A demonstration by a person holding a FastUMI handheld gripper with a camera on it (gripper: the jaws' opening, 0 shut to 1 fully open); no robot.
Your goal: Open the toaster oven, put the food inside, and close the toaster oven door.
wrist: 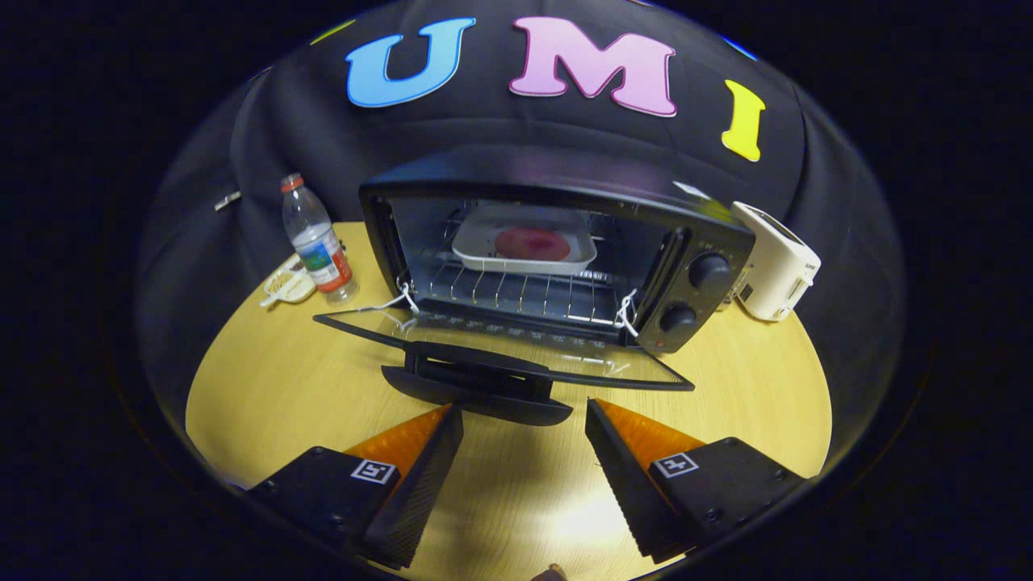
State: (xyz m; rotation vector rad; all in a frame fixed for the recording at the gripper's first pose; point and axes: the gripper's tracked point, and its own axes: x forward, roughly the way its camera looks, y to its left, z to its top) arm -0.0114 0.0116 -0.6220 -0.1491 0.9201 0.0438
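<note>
A black toaster oven [702, 242] stands on the round wooden table [274, 387], its glass door [500, 343] folded down flat toward me. On the wire rack inside rests a white tray [476, 250] holding a round reddish piece of food [533, 243]. The door's black handle [476, 383] lies just ahead of my gripper [524, 420]. My gripper is open, its two fingers spread wide with nothing between them, a little short of the handle.
A plastic water bottle [316, 240] with a red cap stands left of the oven, with a small snack packet [286, 284] beside it. A white appliance [776, 260] sits right of the oven. Bare table lies under and around my fingers.
</note>
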